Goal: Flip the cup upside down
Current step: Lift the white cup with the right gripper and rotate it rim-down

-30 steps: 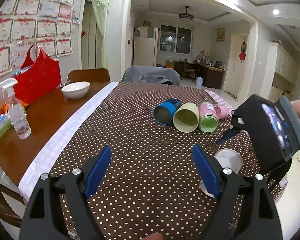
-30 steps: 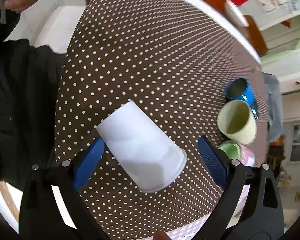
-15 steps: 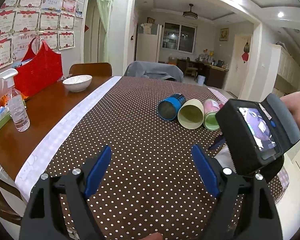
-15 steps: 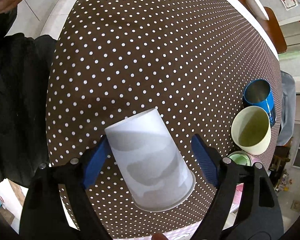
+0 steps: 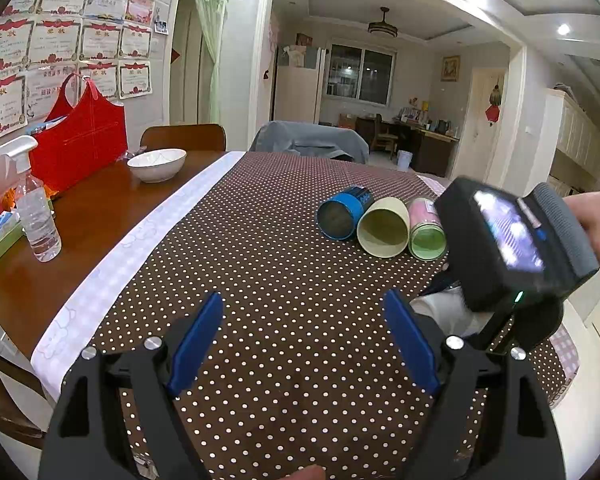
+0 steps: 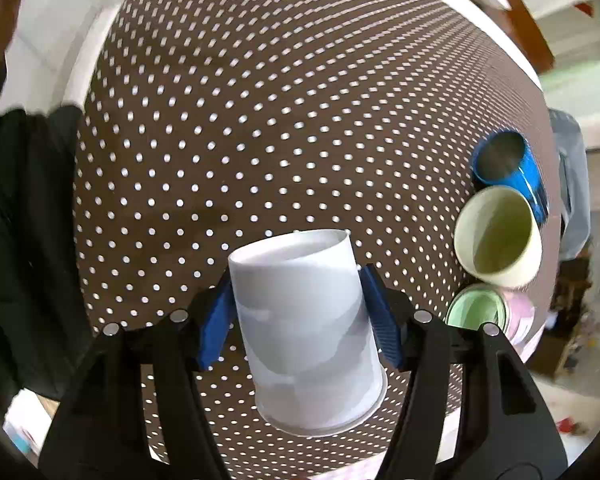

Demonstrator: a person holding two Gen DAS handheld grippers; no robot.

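Right gripper (image 6: 296, 312): we see blue pads pressed on the white cup (image 6: 304, 332).
Left gripper (image 5: 302, 340): wide apart, holding nothing.
Spare cups (image 6: 496, 236): at 3 o'clock.

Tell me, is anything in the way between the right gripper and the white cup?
No. The right gripper has its blue fingers pressed on both sides of the white cup, with nothing between. The blue cup, the yellow cup and the pink cup lie off to the side on the dotted tablecloth.

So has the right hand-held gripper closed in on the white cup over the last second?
Yes. The right hand-held gripper has narrowed: its blue pads now press both sides of the white cup, over the dotted tablecloth.
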